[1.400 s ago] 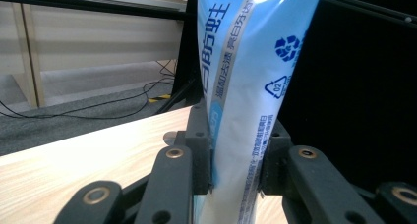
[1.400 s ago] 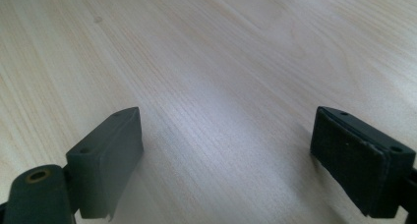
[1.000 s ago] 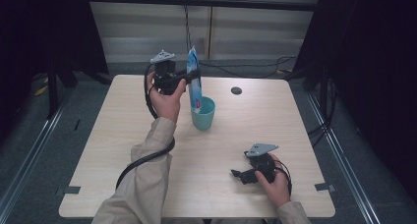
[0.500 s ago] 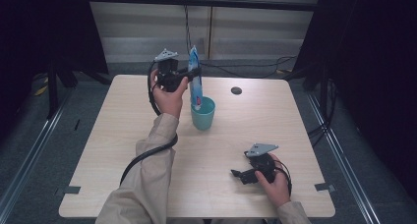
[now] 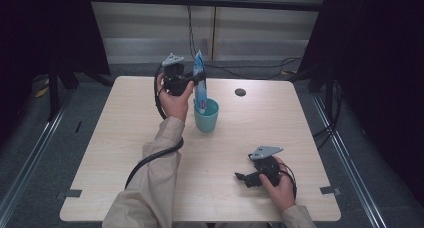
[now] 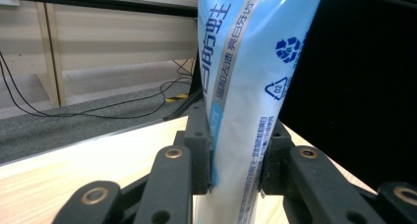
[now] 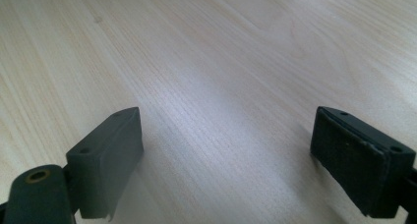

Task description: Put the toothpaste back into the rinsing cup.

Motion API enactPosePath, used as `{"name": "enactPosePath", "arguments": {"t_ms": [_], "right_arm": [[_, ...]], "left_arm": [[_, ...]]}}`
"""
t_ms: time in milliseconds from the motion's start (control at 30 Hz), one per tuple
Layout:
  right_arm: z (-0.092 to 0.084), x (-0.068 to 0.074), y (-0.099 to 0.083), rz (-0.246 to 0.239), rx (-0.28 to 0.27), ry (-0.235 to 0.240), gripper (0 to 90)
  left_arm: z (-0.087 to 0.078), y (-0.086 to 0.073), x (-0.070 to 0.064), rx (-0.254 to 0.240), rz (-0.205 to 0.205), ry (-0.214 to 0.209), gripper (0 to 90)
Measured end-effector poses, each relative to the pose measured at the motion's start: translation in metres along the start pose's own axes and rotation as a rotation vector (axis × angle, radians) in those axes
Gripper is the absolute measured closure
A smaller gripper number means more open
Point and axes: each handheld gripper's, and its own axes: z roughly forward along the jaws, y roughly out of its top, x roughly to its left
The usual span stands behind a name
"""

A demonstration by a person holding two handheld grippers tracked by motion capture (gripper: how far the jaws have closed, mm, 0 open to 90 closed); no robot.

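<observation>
Centrally, upper middle of the high view: left gripper (image 5: 199, 79), jaws pinching a blue-and-white toothpaste tube (image 5: 200, 83) near its upper part. Tube upright, its lower end inside a teal cup (image 5: 206, 119) standing on the light wooden table (image 5: 115, 138). Lower right of that view: right gripper (image 5: 243, 178), jaws spread wide with nothing between them, low over bare tabletop. Small dark round mark (image 5: 240, 92) on the table's far side, right of the cup.
</observation>
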Motion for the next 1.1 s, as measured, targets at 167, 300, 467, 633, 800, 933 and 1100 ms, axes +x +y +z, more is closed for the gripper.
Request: {"name": "enactPosePath", "arguments": {"t_ms": [167, 300, 467, 633, 800, 933, 1100], "right_arm": [[0.000, 0.000, 0.000, 0.000, 0.000, -0.001, 11.8], [0.000, 0.000, 0.000, -0.004, 0.000, 0.000, 11.8], [0.000, 0.000, 0.000, -0.004, 0.000, 0.000, 11.8], [0.000, 0.000, 0.000, -0.004, 0.000, 0.000, 11.9], [0.000, 0.000, 0.000, -0.004, 0.001, 0.000, 11.9], [0.000, 0.000, 0.000, -0.004, 0.001, 0.000, 11.8], [0.000, 0.000, 0.000, -0.003, 0.001, 0.001, 11.9]], "left_arm": [[0.008, -0.014, -0.001, 0.023, -0.003, 0.013, 72.1], [0.015, -0.027, -0.003, 0.038, -0.017, 0.004, 71.9], [0.020, -0.038, -0.006, 0.062, -0.007, 0.018, 71.7], [0.023, -0.048, -0.008, 0.097, -0.006, 0.017, 71.5], [0.023, -0.053, -0.008, 0.116, -0.009, 0.021, 71.1], [0.022, -0.056, -0.005, 0.134, -0.008, 0.024, 70.7], [0.020, -0.052, -0.004, 0.168, -0.019, 0.037, 69.6]]}}
